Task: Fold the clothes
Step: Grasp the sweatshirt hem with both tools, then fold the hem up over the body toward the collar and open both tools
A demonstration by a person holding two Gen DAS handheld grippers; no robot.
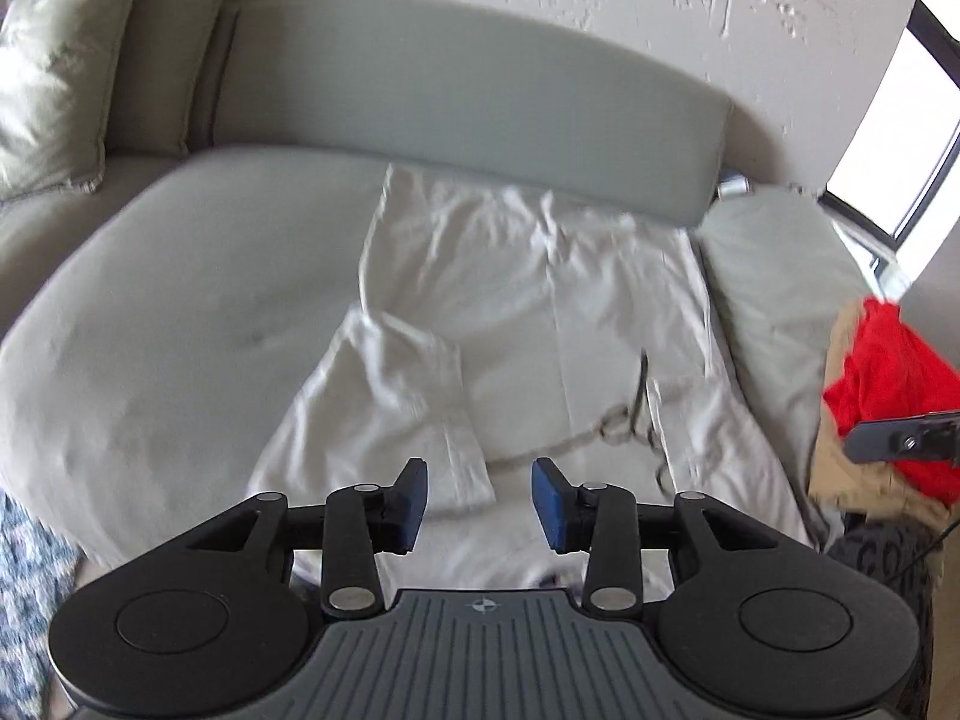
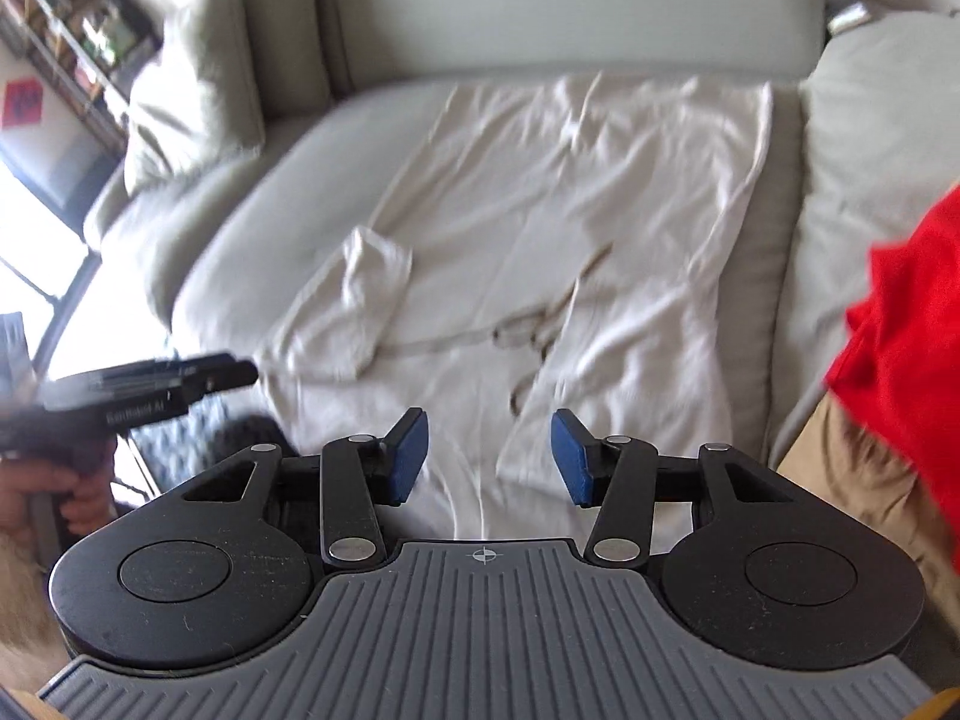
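Observation:
A white hoodie [image 1: 540,312] lies spread flat on the grey sofa seat [image 1: 180,312], its left sleeve [image 1: 414,396] folded in over the body and a drawstring [image 1: 630,414] loose on top. It also shows in the right wrist view [image 2: 540,228]. My left gripper [image 1: 479,498] is open and empty, just above the hoodie's near edge. My right gripper [image 2: 489,456] is open and empty, above the hoodie's near right part. The left gripper shows at the left of the right wrist view [image 2: 150,390].
A red garment [image 1: 894,396] and a tan garment [image 1: 864,480] are piled at the right of the sofa. A grey cushion [image 1: 774,282] lies right of the hoodie, another cushion [image 1: 54,78] at the far left. The backrest [image 1: 468,90] runs behind.

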